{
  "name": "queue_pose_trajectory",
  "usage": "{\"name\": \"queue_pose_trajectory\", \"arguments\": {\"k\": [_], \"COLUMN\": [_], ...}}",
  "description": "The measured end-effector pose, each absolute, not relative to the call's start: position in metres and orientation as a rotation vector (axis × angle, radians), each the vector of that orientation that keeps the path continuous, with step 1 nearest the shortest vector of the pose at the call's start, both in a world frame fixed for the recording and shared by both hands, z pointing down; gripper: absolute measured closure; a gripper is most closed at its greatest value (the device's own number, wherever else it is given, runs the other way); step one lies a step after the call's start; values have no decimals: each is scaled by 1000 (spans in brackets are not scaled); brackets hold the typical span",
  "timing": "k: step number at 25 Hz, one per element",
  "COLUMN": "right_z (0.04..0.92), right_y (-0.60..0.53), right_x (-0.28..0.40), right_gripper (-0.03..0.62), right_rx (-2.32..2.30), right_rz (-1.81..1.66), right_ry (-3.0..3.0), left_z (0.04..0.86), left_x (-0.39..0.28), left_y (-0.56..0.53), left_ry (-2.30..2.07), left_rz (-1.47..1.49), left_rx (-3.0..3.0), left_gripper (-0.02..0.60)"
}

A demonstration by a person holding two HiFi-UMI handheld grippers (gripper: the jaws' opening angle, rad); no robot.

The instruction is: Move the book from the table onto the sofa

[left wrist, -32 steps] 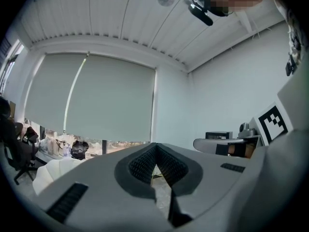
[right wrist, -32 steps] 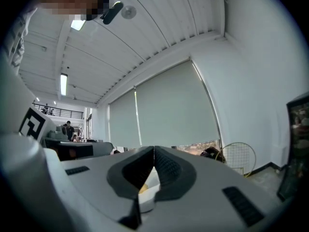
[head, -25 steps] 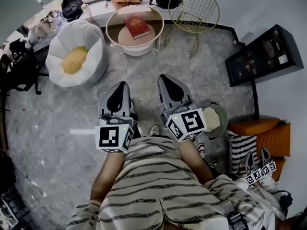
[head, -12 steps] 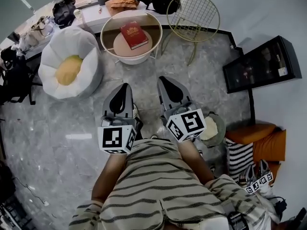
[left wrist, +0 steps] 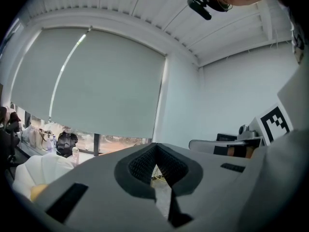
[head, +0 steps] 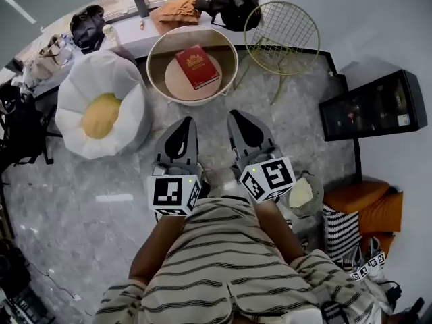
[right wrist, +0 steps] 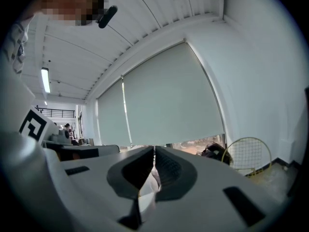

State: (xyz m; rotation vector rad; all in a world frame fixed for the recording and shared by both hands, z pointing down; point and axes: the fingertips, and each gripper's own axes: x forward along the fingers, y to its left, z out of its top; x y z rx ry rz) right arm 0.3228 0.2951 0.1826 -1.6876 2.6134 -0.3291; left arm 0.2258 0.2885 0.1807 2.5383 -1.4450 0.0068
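Red and probably hardbound, the book [head: 198,67] looks stiff and weighty, best pinched along one edge; left gripper [head: 187,121] and right gripper [head: 235,115] are closed, empty.

We stand in a lounge corner of an office. A white beanbag seat with a yellow cushion [head: 101,103], a round white low bench [head: 192,100] and a gold wire chair [head: 281,27] sit on grey stone-look floor tiles [head: 81,201]. Wide grey roller blinds [left wrist: 96,81] cover the windows, and bags [head: 86,25] line the window ledge [head: 135,30].
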Motion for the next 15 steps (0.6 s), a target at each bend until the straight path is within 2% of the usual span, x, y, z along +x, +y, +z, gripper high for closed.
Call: {"name": "queue_pose_trajectory", "arguments": {"k": [15], "right_z": [211], "right_y": [189], "right_x": [300], "right_gripper": [580], "right_rx": [-1763], "right_rz": [-459], "right_ry": [2633], "left_z": [222], "left_x": [209], "left_y": [179], "left_ry": [-1334], "left_rz": [37], "left_rx": [2438], "left_gripper": [577]}}
